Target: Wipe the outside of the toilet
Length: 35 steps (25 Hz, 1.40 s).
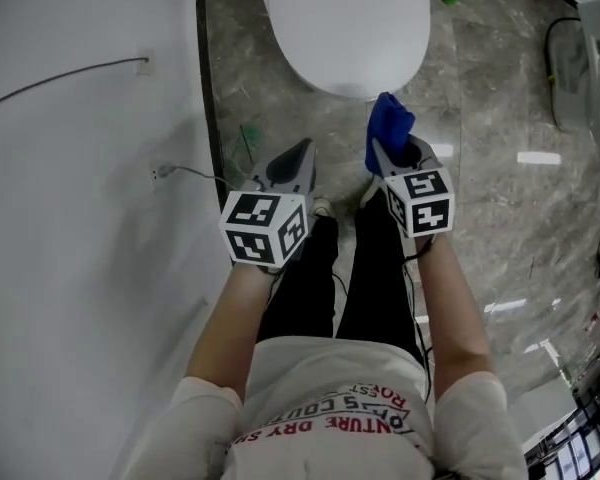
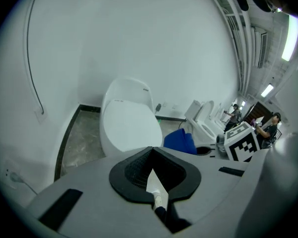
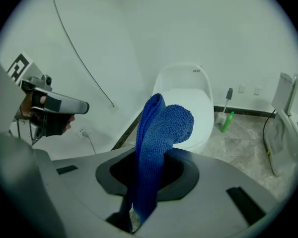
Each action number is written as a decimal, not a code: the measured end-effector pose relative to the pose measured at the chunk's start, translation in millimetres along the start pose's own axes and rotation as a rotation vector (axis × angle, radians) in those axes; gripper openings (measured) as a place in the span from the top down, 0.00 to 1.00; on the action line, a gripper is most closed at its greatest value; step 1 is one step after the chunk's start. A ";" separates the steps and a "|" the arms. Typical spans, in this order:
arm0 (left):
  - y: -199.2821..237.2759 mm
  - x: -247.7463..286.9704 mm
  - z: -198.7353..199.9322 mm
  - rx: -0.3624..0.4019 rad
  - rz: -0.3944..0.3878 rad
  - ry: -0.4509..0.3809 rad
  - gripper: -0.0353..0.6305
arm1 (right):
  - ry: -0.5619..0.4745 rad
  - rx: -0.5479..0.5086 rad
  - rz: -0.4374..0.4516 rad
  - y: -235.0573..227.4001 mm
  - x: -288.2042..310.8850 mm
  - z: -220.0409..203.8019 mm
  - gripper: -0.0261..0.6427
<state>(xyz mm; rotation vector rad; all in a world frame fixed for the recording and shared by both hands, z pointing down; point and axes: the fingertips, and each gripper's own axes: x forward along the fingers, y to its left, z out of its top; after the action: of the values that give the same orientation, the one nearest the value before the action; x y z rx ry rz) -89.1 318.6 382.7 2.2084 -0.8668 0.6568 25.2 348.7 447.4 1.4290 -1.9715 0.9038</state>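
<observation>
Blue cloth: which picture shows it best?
The right gripper view. The cloth fills the middle, clamped in the right hand-held gripper. The head view shows only its top poking past that gripper. The left gripper view shows a small blue lump off to the side.

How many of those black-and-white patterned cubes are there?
2. The left cube sits on the left gripper, beside the white wall. The right cube sits on the right gripper, which grips the blue cloth. No others show.
</observation>
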 end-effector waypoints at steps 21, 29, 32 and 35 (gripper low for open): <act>-82.1 -255.7 337.0 0.317 0.044 -0.509 0.94 | -0.539 -0.151 -0.188 64.4 -316.3 362.6 0.85; -116.5 -346.2 380.5 0.394 0.064 -0.664 0.94 | -0.620 -0.180 -0.248 91.3 -382.1 405.4 0.85; -124.4 -364.8 389.6 0.382 0.054 -0.707 0.94 | -0.658 -0.169 -0.238 97.0 -394.1 413.0 0.85; -124.9 -373.7 393.9 0.364 0.048 -0.728 0.94 | -0.678 -0.162 -0.238 100.8 -399.5 414.5 0.85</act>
<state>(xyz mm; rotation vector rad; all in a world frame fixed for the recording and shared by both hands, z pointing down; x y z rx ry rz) -161.7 247.4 -165.1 2.8213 -1.2244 -0.0057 30.5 286.6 -133.7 1.9901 -2.1891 0.1423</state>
